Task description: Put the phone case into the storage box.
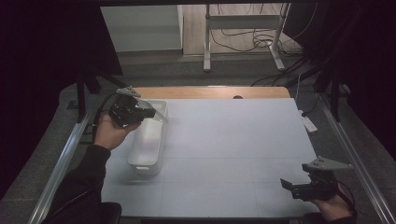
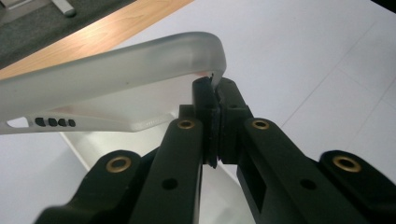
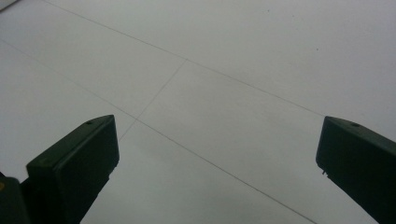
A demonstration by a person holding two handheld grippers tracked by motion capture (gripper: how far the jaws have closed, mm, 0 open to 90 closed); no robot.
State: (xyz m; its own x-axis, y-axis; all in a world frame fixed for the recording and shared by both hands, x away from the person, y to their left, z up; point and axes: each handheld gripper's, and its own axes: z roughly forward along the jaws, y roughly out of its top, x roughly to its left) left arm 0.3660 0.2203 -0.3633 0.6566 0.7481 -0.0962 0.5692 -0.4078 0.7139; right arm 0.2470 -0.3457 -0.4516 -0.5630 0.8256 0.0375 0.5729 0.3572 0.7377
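Note:
A white plastic bin [image 1: 148, 148] stands on the left part of the white table [image 1: 233, 140]. Over its far end a translucent lid [image 1: 159, 115] hangs tilted, and my left gripper [image 1: 150, 112] is shut on the lid's edge. In the left gripper view the black jaws [image 2: 215, 91] pinch the rounded corner of the lid [image 2: 116, 74], with the bin's inside showing below it. My right gripper [image 1: 287, 185] is held low over the near right corner of the table, open with nothing between its jaws [image 3: 217, 140].
A wooden strip [image 1: 210, 92] runs along the table's far edge. Metal rails [image 1: 65, 154] flank the table on both sides. Beyond it are a metal stand [image 1: 207, 46] and loose cables [image 1: 254, 39] on the floor. A small white device [image 1: 308, 123] lies off the right edge.

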